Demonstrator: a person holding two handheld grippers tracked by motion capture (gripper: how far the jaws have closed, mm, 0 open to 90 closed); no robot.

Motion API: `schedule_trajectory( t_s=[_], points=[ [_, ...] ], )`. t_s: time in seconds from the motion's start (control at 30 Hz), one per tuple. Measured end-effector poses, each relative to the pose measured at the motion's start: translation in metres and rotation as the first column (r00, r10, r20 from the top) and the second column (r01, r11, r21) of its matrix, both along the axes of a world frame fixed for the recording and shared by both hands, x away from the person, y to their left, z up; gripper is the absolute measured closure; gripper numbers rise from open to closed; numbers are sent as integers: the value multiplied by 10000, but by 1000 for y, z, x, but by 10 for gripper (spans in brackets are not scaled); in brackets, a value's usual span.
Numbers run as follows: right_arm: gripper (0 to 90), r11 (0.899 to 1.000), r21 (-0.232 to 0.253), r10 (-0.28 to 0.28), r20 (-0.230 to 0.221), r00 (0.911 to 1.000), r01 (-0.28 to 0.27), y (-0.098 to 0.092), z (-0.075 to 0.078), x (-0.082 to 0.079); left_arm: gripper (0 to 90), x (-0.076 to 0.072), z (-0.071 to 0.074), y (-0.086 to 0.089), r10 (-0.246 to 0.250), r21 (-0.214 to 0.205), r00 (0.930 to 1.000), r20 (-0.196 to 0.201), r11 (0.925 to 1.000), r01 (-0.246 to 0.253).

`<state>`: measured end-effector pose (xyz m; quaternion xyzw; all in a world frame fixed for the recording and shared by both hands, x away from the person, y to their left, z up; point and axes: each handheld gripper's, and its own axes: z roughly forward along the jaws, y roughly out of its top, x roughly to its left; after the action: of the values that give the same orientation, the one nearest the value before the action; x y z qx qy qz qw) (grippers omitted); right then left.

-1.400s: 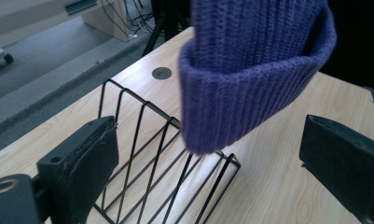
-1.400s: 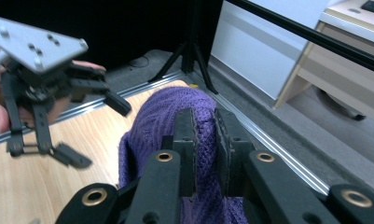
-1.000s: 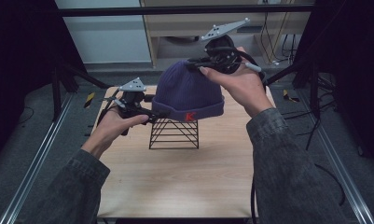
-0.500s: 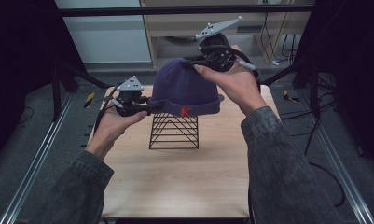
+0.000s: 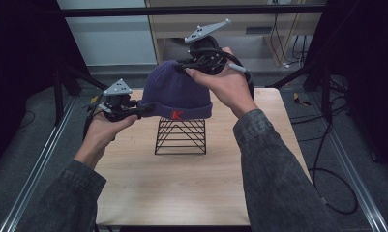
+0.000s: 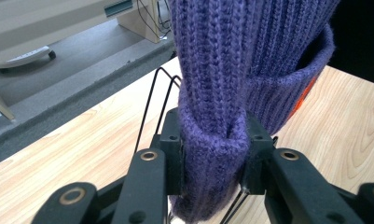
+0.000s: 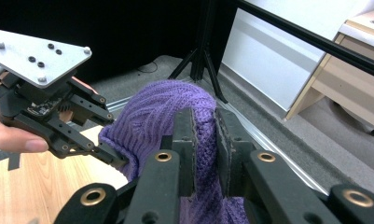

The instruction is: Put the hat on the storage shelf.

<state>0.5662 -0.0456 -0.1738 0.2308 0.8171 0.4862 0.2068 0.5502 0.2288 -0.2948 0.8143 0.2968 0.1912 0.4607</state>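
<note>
Purple beanie (image 5: pixel 177 94) held just above the wire rack (image 5: pixel 180 136). Left gripper (image 6: pixel 212 151) clamped on its folded brim, left of the rack. Right gripper (image 7: pixel 204 135) pinches its crown, above the rack's far side.

A knit hat (image 5: pixel 174 92) is hanging just above a wire rack (image 5: pixel 180 137), which is standing on the surface (image 5: pixel 182 193) toward its far middle. The left gripper (image 5: pixel 142 110) is sitting at the hat's left brim, and the right gripper (image 5: pixel 184 65) is sitting at its top, behind the rack.
</note>
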Motion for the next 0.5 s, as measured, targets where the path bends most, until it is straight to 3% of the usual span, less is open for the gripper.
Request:
schedule_trajectory(
  t_s=[0.5],
  points=[
    [791,9994,-324,-151,-433,9989,137,4,-22,13,672,6,-21,-1,189,143,9994,-273,9997,-185]
  ],
)
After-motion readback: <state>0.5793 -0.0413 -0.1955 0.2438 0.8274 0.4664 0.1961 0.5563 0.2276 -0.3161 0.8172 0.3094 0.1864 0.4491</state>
